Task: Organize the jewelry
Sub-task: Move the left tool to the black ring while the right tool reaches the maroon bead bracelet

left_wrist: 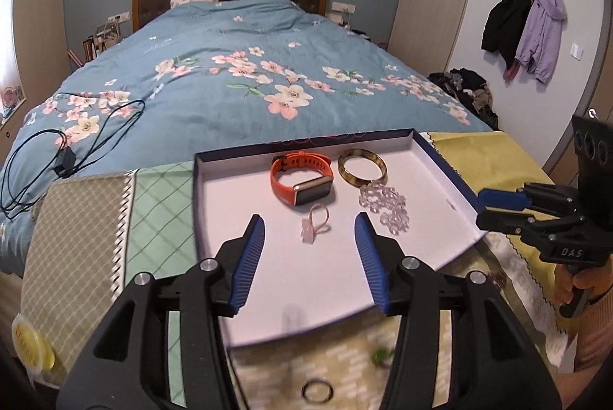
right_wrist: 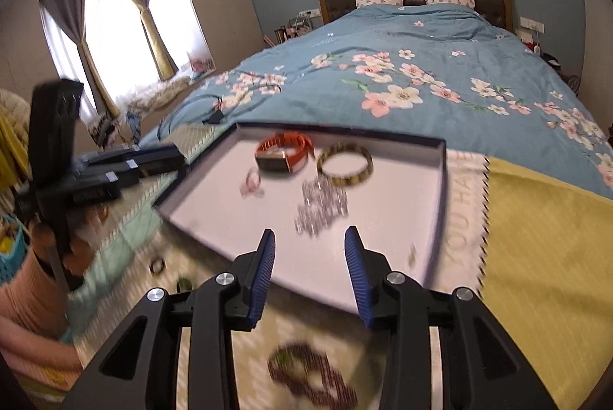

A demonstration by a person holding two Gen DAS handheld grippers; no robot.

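Observation:
A shallow white tray point(left_wrist: 237, 218) with a dark blue rim lies on cloths at the bed's foot. In it are an orange watch point(left_wrist: 300, 176), a tortoiseshell bangle point(left_wrist: 362, 167), a clear bead bracelet point(left_wrist: 387, 205) and a small pink ring point(left_wrist: 316, 228). My left gripper point(left_wrist: 309, 216) hovers open above the tray's near half, nothing between its pads. My right gripper point(right_wrist: 310, 230) is open and empty too, over the tray's point(right_wrist: 440, 180) near edge, close to the clear beads point(right_wrist: 322, 205). A dark bead bracelet point(right_wrist: 310, 371), blurred, lies on the cloth in front.
A thin ring point(left_wrist: 317, 391) and a small green piece point(left_wrist: 381, 356) lie on the patterned cloth before the tray. A yellow cloth point(right_wrist: 536, 237) is on the right, a checked green one point(left_wrist: 161, 218) on the left. A black cable point(left_wrist: 76, 142) lies on the floral quilt.

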